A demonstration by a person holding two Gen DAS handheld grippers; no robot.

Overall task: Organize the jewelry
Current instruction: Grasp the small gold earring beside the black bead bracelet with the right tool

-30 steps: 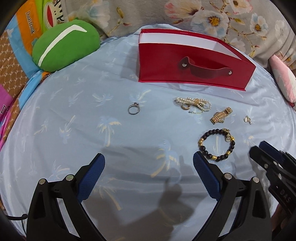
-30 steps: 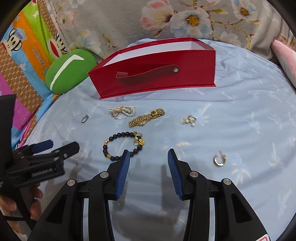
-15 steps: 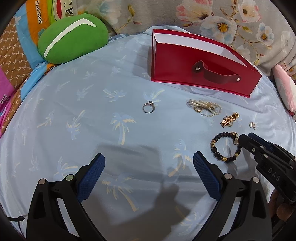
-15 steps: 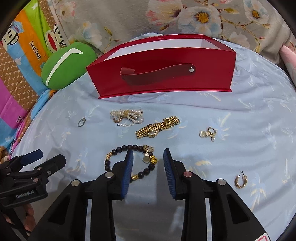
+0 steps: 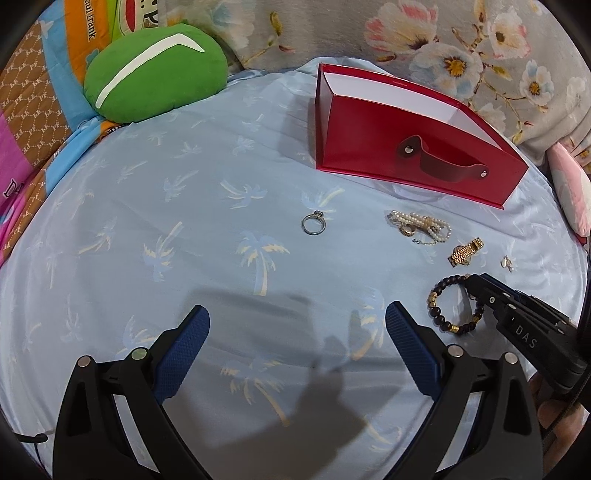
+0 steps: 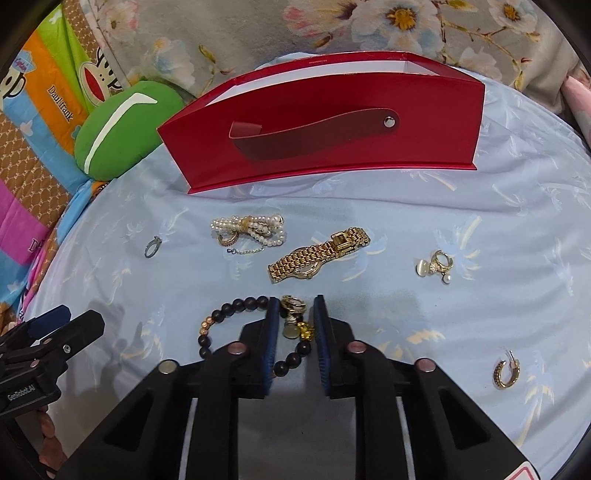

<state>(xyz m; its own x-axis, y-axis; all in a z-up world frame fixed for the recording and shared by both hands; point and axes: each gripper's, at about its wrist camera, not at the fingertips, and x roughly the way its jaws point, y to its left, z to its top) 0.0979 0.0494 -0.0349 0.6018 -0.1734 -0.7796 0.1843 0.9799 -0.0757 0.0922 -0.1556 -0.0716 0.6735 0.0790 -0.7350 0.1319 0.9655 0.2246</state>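
Observation:
A red box point(image 6: 332, 122) stands at the back of the blue sheet; it also shows in the left wrist view point(image 5: 406, 147). Before it lie a silver ring point(image 5: 313, 224), a pearl bracelet point(image 6: 251, 229), a gold watch point(image 6: 317, 254), a charm earring point(image 6: 437, 264) and a gold hoop earring point(image 6: 504, 371). A black bead bracelet point(image 6: 236, 314) with gold charms lies nearest. My right gripper point(image 6: 295, 314) is narrowly open, its jaws either side of the bracelet's charm section; it also shows in the left wrist view point(image 5: 476, 286). My left gripper point(image 5: 297, 328) is wide open and empty over bare sheet.
A green cushion point(image 5: 155, 70) lies at the back left beside colourful bedding point(image 6: 33, 122). Flowered fabric point(image 6: 369, 22) rises behind the box. A pink pillow point(image 5: 570, 192) sits at the right edge.
My right gripper moved forward onto the bead bracelet and its jaws narrowed around the charms. The left gripper drifted left, still wide open.

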